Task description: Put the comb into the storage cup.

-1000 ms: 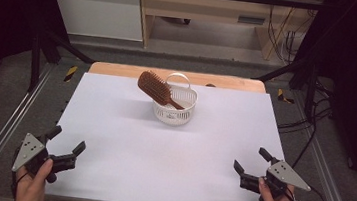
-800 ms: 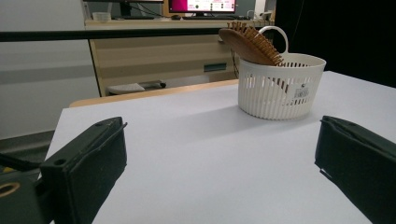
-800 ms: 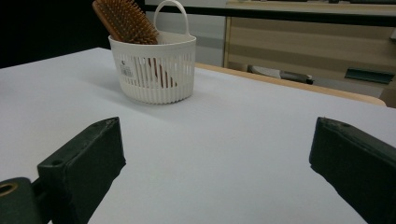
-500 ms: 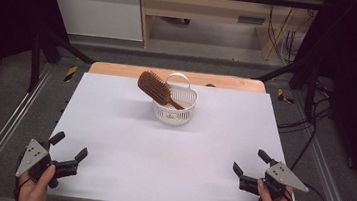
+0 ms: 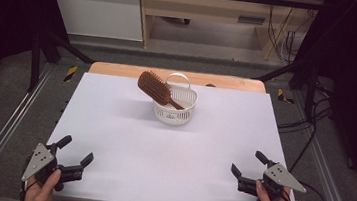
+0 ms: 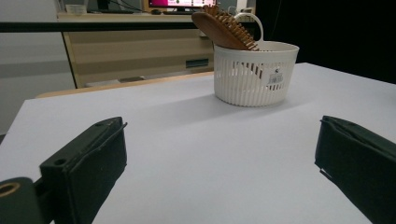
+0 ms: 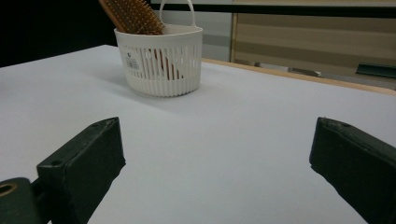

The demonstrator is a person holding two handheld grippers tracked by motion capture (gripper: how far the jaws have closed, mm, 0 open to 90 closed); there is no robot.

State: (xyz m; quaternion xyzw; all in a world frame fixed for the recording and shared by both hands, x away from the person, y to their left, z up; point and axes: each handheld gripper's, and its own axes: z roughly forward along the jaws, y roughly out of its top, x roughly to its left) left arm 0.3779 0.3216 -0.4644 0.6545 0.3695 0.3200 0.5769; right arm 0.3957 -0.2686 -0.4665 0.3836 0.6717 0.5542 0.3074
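A white slatted basket (image 5: 175,114) with a hoop handle stands on the far middle of the white table (image 5: 159,164). A brown wooden hairbrush (image 5: 152,85) leans in it, bristled head sticking up and out to the left. My left gripper (image 5: 78,148) rests at the near left corner, open with nothing between its jaws. My right gripper (image 5: 246,161) sits at the near right corner, also open and holding nothing. The left gripper view looks past its open gripper (image 6: 219,154) at the basket (image 6: 254,77) and hairbrush (image 6: 219,25). The right gripper view shows the basket (image 7: 161,65) and hairbrush (image 7: 133,14) beyond its open gripper (image 7: 215,154).
A wooden strip (image 5: 119,69) edges the table's far side. Metal rails (image 5: 7,128) run along both sides, and cables (image 5: 313,140) lie on the floor at the right. A wide stretch of bare tabletop separates both grippers from the basket.
My left gripper has drawn back a little toward the near edge and slightly right. The right gripper has barely shifted. Basket and hairbrush have stayed put.
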